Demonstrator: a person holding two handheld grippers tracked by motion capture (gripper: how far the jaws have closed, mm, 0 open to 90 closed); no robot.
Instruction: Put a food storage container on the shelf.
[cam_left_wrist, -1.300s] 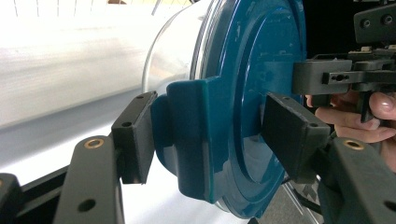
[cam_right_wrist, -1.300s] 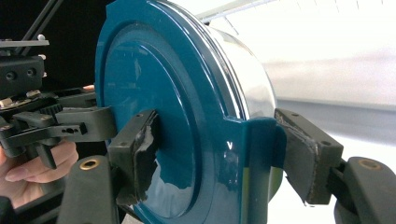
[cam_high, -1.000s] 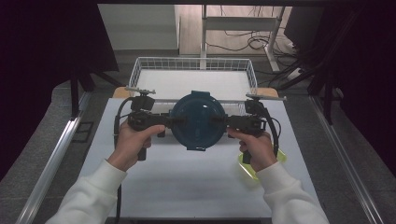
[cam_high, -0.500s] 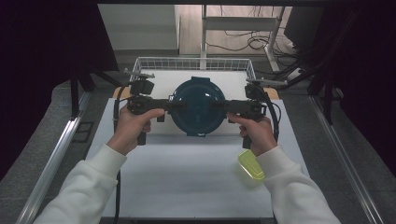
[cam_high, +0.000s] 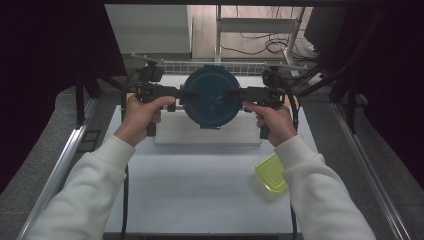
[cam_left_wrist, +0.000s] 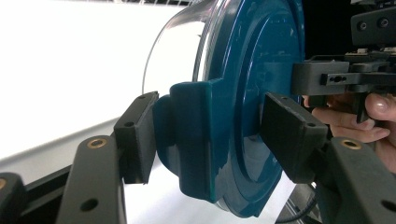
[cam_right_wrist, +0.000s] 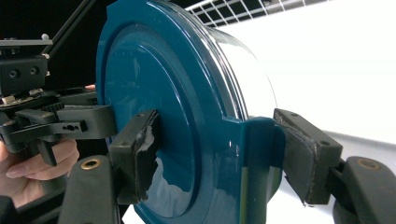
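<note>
A round clear container with a dark blue lid (cam_high: 210, 97) hangs in the air over the back of the table, its lid facing the camera. My left gripper (cam_high: 185, 94) is shut on the lid's clip tab at its left edge, and my right gripper (cam_high: 239, 93) is shut on the tab at its right edge. In the left gripper view the two black pads (cam_left_wrist: 136, 135) clamp the blue tab (cam_left_wrist: 196, 135) of the container (cam_left_wrist: 261, 70). The right gripper view shows worn pads (cam_right_wrist: 140, 154) pressing the lid (cam_right_wrist: 154, 84) and its tab (cam_right_wrist: 261, 154).
A white wire basket (cam_high: 235, 66) stands at the table's far edge, just behind the container. A pale board (cam_high: 200, 132) lies under the hands. A yellow-green box (cam_high: 271, 172) sits near the right forearm on the white table (cam_high: 200, 200). Dark curtains flank both sides.
Both hands have carried the container upward and away, toward the wire basket. The right arm has moved off the yellow-green box, which is now fully uncovered.
</note>
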